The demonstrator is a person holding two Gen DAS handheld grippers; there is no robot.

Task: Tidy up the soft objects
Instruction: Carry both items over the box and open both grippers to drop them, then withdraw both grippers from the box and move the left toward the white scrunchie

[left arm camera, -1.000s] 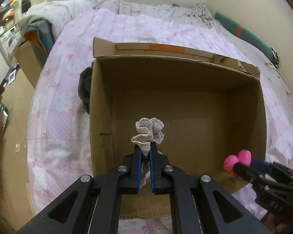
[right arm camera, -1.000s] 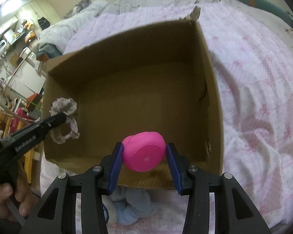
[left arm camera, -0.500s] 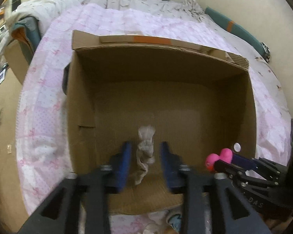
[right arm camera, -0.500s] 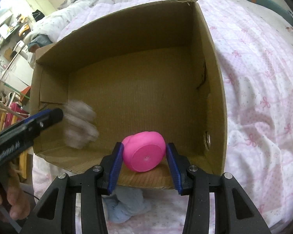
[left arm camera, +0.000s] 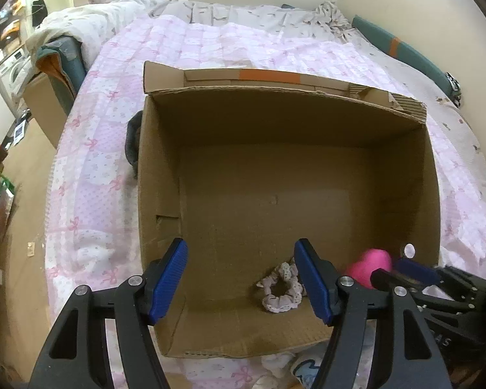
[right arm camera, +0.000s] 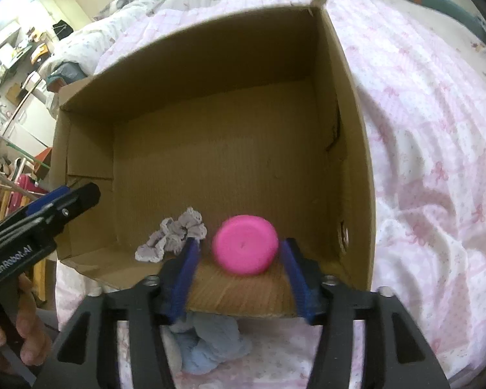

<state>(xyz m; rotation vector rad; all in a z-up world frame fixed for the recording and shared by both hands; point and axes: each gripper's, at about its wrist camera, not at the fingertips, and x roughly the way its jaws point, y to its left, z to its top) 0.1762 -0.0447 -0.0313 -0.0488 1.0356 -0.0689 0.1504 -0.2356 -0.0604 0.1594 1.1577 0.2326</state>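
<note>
We see scrunchie (left arm camera: 280,291) and pink ball (right arm camera: 245,243) inside box (left arm camera: 432,201); left gripper (left arm camera: 239,280) and right gripper (right arm camera: 239,270) fingers apart, empty. Blue cloth (right arm camera: 210,345) outside box left.

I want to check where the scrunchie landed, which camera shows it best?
The left wrist view: the scrunchie lies as an open ring on the cardboard box floor, only slightly overlapped by a finger. The right wrist view shows it crumpled, partly hidden behind a blue pad.

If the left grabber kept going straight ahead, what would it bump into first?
Probably the bare floor of the cardboard box. The left gripper hangs open above it, and the scrunchie lies off beside its right finger, though depth is hard to judge.
</note>
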